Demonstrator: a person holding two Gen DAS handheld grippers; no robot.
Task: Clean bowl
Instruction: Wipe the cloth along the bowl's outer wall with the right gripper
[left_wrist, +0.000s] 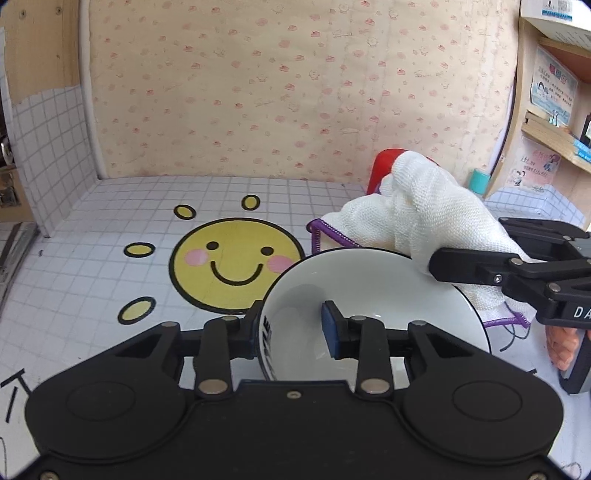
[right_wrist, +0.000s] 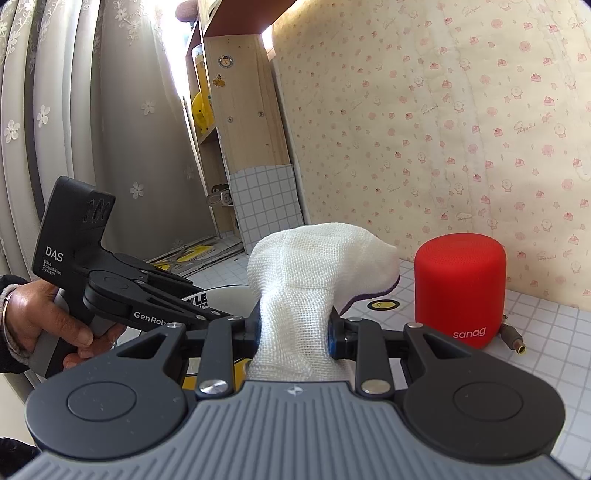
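Observation:
A white bowl (left_wrist: 373, 291) with a black rim and black lettering on its outside is tilted over the table, its opening towards the camera. My left gripper (left_wrist: 291, 328) is shut on its near wall, with one finger outside and the blue pad (left_wrist: 330, 332) inside. A bunched white cloth (left_wrist: 413, 221) with a purple hem hangs at the bowl's far right rim. My right gripper (right_wrist: 293, 332) is shut on that cloth (right_wrist: 306, 266), and one of its fingers (left_wrist: 472, 266) reaches in from the right. The right wrist view shows only a sliver of the bowl (right_wrist: 225, 295) behind the cloth.
A red cylindrical speaker (right_wrist: 460, 288) stands at the back right near the wall, with a metal plug (right_wrist: 511, 338) beside it. A yellow smiling sun (left_wrist: 236, 264) is printed on the grid-pattern table cover. Shelves (left_wrist: 554, 136) stand at the right, and a teal cylinder (left_wrist: 480, 181) sits below them. A hand (right_wrist: 44, 325) holds the left gripper's handle.

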